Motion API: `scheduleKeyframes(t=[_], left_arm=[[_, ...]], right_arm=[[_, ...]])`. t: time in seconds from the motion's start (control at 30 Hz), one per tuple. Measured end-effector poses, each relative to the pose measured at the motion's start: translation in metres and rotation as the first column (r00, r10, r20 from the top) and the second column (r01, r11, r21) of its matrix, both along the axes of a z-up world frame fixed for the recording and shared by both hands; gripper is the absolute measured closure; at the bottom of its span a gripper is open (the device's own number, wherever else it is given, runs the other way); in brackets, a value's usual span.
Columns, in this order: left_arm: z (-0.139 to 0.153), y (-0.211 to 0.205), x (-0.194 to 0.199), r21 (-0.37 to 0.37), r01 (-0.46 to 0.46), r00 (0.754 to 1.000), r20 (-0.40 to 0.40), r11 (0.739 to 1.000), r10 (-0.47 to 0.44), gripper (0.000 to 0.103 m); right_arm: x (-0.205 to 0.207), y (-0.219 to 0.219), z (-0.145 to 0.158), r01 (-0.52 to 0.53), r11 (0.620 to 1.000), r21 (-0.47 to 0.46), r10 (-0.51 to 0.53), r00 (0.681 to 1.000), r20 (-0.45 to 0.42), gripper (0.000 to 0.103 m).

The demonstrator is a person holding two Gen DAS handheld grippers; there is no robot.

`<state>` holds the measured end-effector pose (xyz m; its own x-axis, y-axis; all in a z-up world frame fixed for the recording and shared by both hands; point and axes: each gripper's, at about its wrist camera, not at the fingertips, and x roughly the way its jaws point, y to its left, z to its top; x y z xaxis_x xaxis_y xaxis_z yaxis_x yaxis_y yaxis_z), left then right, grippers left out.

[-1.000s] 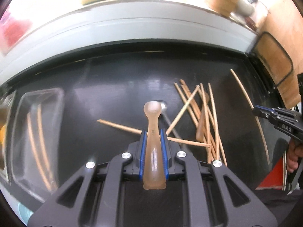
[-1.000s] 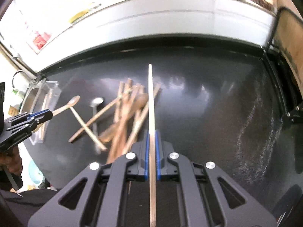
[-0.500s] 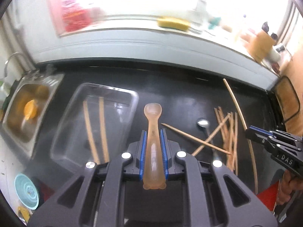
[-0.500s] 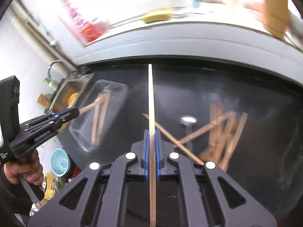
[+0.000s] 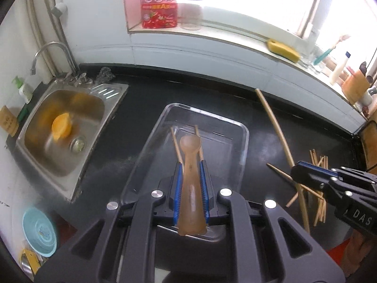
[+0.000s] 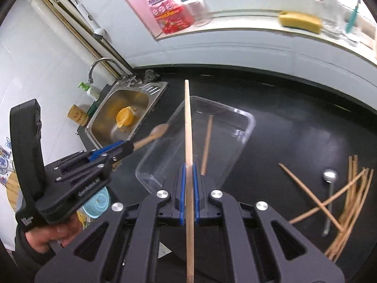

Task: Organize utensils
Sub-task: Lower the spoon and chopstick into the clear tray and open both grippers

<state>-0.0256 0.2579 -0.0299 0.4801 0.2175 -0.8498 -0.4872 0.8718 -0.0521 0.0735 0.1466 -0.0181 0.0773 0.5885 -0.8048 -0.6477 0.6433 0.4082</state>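
My left gripper (image 5: 190,172) is shut on a tan translucent spoon (image 5: 190,160) and holds it above the clear plastic tray (image 5: 242,141), which holds two chopsticks (image 5: 175,145). My right gripper (image 6: 188,176) is shut on a single wooden chopstick (image 6: 188,122), held above the near end of the tray (image 6: 245,132). The left gripper (image 6: 122,149) with its spoon (image 6: 157,131) shows in the right wrist view at the tray's left. The right gripper (image 5: 304,174) shows at the right of the left wrist view. Several loose chopsticks (image 6: 348,195) and a metal spoon (image 6: 329,188) lie on the black counter.
A steel sink (image 5: 61,127) with an orange cup (image 5: 61,127) and tap (image 5: 51,54) is left of the tray. A blue bowl (image 5: 38,231) sits lower left. A red detergent pack (image 5: 159,2) and yellow sponge (image 5: 282,49) stand on the sill.
Both grippers have swung left from the chopstick pile to above the clear tray, each still holding its utensil. The sink has come into view.
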Motion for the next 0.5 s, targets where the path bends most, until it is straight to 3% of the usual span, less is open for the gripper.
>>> scheduleKeyframes(t=[0.07,0.13,0.27,0.5], left_arm=[[-0.005,0.011,0.003,-0.008,0.003,1.000,0.000,1.000,-0.003,0.091],[-0.010,0.021,0.007,-0.013,0.007,1.000,0.000,1.000,-0.007,0.101],[-0.034,0.034,0.024,-0.003,0.027,0.999,-0.035,1.000,-0.027,0.101],[-0.069,0.048,0.040,-0.057,0.061,0.994,-0.089,0.996,-0.066,0.102]], right_arm=[[0.001,0.015,-0.007,0.005,1.000,-0.010,-0.005,1.000,-0.019,0.096],[0.001,0.028,-0.015,0.014,1.000,-0.024,-0.014,0.999,-0.031,0.096],[0.008,0.040,-0.035,0.044,0.997,-0.060,-0.046,0.998,-0.048,0.096],[0.021,0.050,-0.070,0.087,0.989,-0.116,-0.100,0.989,-0.109,0.096]])
